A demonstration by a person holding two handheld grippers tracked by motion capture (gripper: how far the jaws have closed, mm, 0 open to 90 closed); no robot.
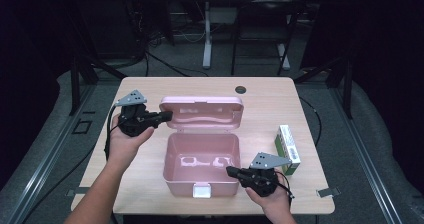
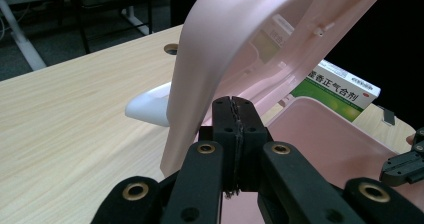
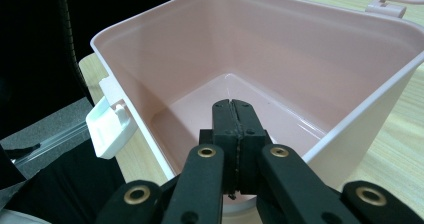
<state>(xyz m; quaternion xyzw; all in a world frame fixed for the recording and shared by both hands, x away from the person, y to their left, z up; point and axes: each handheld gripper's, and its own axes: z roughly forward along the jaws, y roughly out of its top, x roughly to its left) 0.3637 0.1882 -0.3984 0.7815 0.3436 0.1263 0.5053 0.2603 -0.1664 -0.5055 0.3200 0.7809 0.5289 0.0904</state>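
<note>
Pale wood-grain tabletop (image 1: pixel 150 91) under dim light, dark floor and desk legs beyond, and everything turns on the pink plastic storage box (image 1: pixel 202 165) sitting open at the middle of it.

Nearest the person, the right gripper (image 1: pixel 231 171) hovers at the box's front right corner, jaws clenched together on nothing, tips pointing over the rim into the empty tub. Just left of it on the box's front wall sits the white latch (image 1: pixel 201 190), flipped down. To the right of the box, close by but apart, lies a green-and-white medicine carton (image 1: pixel 289 149).

Further back, the left gripper (image 1: pixel 167 115) is at the left edge of the raised lid (image 1: pixel 201 112), jaws pressed shut with nothing between them, tips right up against the lid's curved edge; whether they touch it I can't tell. Behind the box a small round grommet hole (image 1: pixel 241 89) marks the far edge.

My read on handling: this box looks light, rigid and glossy, so probably slippery under pads. The thin rim or the lid's edge seems the best hold. It's uniform pale pink, rounded corners, moulded recesses inside the lid, hinged at the back.
</note>
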